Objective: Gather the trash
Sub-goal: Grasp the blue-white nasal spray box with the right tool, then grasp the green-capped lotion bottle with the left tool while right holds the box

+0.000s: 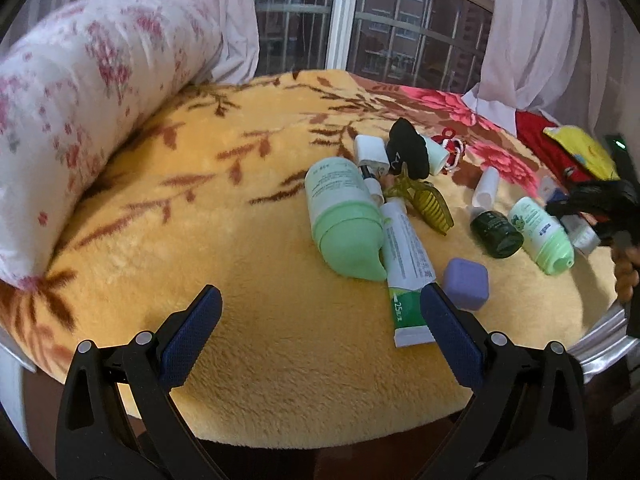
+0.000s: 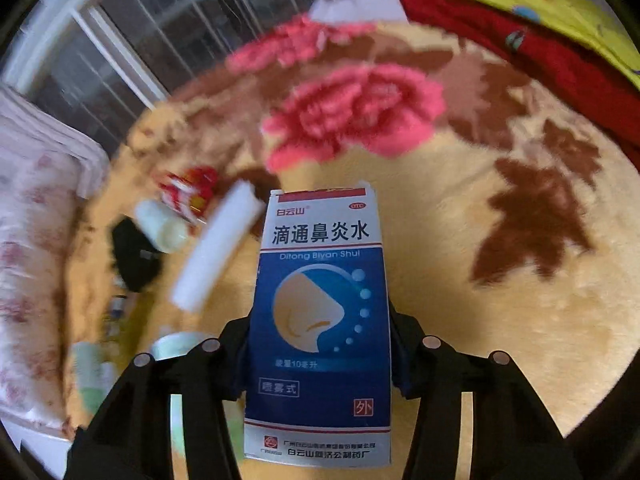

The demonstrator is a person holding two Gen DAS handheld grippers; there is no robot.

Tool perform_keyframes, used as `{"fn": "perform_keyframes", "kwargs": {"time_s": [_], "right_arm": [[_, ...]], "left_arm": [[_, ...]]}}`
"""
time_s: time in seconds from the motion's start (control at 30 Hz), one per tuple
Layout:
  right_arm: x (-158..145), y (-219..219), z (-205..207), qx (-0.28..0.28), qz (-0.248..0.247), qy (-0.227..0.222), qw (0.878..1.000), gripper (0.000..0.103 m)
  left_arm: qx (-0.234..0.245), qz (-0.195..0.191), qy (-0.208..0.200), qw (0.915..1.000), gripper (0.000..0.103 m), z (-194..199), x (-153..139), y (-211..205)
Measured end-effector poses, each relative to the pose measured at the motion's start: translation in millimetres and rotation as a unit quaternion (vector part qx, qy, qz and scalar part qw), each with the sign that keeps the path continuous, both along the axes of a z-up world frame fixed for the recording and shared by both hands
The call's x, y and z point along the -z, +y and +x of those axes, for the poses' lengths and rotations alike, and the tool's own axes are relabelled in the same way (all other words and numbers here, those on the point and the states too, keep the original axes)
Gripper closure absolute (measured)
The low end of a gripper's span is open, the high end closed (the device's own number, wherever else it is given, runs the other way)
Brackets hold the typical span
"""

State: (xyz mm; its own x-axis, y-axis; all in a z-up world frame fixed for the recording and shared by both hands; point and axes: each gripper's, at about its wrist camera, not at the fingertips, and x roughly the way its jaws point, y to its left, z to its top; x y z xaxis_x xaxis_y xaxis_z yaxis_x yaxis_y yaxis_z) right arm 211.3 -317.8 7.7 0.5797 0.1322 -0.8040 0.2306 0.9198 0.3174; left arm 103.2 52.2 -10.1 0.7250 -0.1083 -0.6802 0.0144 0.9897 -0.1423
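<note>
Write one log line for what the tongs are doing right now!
right tongs: shut on blue-and-white cardboard medicine box | left tongs: open, empty, above yellow plush blanket | step: box picked up

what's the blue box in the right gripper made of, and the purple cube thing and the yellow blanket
Blue box: printed cardboard, slightly glossy, with a creased, frayed top edge; held in the right gripper.
Purple cube: likely matte plastic or silicone; smooth faces and rounded corners leave it open.
Yellow blanket: plush fleece, fuzzy pile with woven-in brown leaf shapes.
</note>
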Motion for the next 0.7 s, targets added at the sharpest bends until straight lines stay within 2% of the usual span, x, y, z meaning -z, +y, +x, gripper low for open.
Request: {"fn": "perform_keyframes", "kwargs": {"time_s": [0.1, 0.2, 0.27, 0.33, 0.43, 0.5, 0.6, 0.7], "right_arm": [[-23, 6, -29, -0.023, -0.023, -0.061, 0.998, 0.051], [-28, 13, -51, -0.046, -0.011, -0.082, 0.996, 0.051], [-27, 18, -63, -0.058, 0.000, -0.086, 0.995, 0.051], [-23, 25, -71, -0.072, 0.005, -0.088, 0.994, 0.051], [-18, 32, -77, -0.086, -0.003, -0.087, 0.992, 0.051], [-14, 36, -78, -0.097, -0.001, -0.085, 0.992, 0.050], [-9, 39, -80, -0.106, -0.003, -0.082, 0.991, 0.050], [-4, 40, -78, -0.113, 0.004, -0.080, 0.990, 0.050]], "left_arm": [[-0.014, -0.030, 0.012, 0.9994, 0.006, 14, -4, 14], [-0.011, -0.066, 0.034, 0.9972, 0.006, 37, -9, 19], [-0.009, -0.070, 0.046, 0.9964, 0.006, 50, -12, 14], [-0.002, -0.048, 0.059, 0.9971, 0.006, 63, -14, 1], [-0.017, 0.006, 0.081, 0.9965, 0.006, 86, -10, -15], [-0.023, 0.013, 0.097, 0.9950, 0.006, 97, -6, -16], [-0.034, 0.001, 0.117, 0.9926, 0.006, 111, 0, -10], [-0.038, 0.027, 0.134, 0.9899, 0.006, 122, 9, -10]]}}
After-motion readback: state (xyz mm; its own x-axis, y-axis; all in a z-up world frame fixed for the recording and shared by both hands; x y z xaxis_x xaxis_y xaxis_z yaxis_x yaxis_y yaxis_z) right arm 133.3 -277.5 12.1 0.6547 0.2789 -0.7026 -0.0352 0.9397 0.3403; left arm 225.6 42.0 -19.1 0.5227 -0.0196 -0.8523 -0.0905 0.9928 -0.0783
